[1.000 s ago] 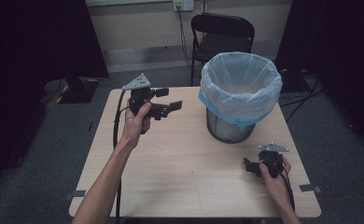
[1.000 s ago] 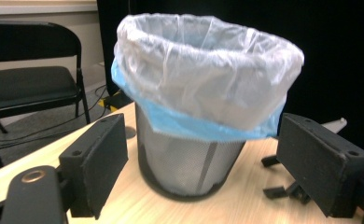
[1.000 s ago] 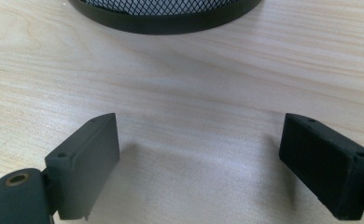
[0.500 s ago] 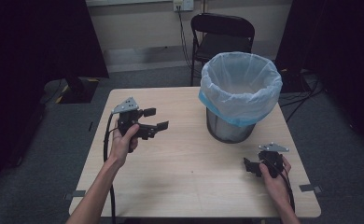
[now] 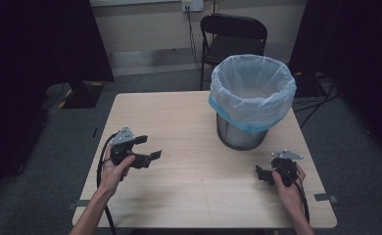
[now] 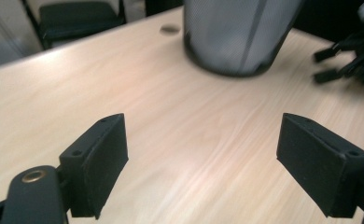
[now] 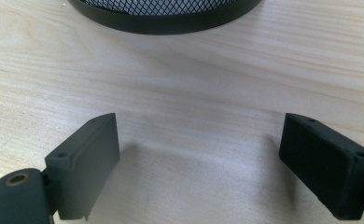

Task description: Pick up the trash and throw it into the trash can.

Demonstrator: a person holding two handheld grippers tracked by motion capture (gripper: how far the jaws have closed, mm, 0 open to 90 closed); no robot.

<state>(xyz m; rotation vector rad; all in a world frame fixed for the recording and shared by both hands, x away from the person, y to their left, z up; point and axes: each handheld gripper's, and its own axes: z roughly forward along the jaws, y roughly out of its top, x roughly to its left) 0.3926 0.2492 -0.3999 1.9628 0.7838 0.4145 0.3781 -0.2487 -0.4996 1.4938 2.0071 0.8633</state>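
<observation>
- Black jaws of the left gripper [image 5: 149,148] are standing wide apart, with nothing between them; in the left gripper view [image 6: 201,163] bare table [image 6: 180,121] is showing through the gap.
- The left gripper is sitting in the left hand [image 5: 111,171], at the lower left of the high view, just above the tabletop and touching nothing.
- Its jaws are pointing toward the right of the high view; in its own view the bin [image 6: 238,35] is standing at the top centre, with the other gripper's dark jaws at the upper right edge.
- The right gripper [image 5: 261,174] is also standing spread and empty; its own view [image 7: 199,163] is showing plain wood between the two pads.
- It is lying in the right hand [image 5: 289,183] at the lower right of the high view, low over the table, its jaws pointing left.
- The bin's black mesh base [image 7: 164,14] is filling the top edge of the right gripper view, near the jaws but not touching them.
- The bin [image 5: 251,98], lined with a pale bag, is standing upright at the upper right of the table [image 5: 199,181], well apart from the left gripper and nearer the right one.
- Compared with the earlier frames, the left hand is sitting much lower and nearer the bottom left; a second ago it was raised over the table's upper left.
- The left jaws are gaping as wide as before.
- The right hand and its gripper are keeping the same spot at the lower right.
- The bin is standing where it stood.
</observation>
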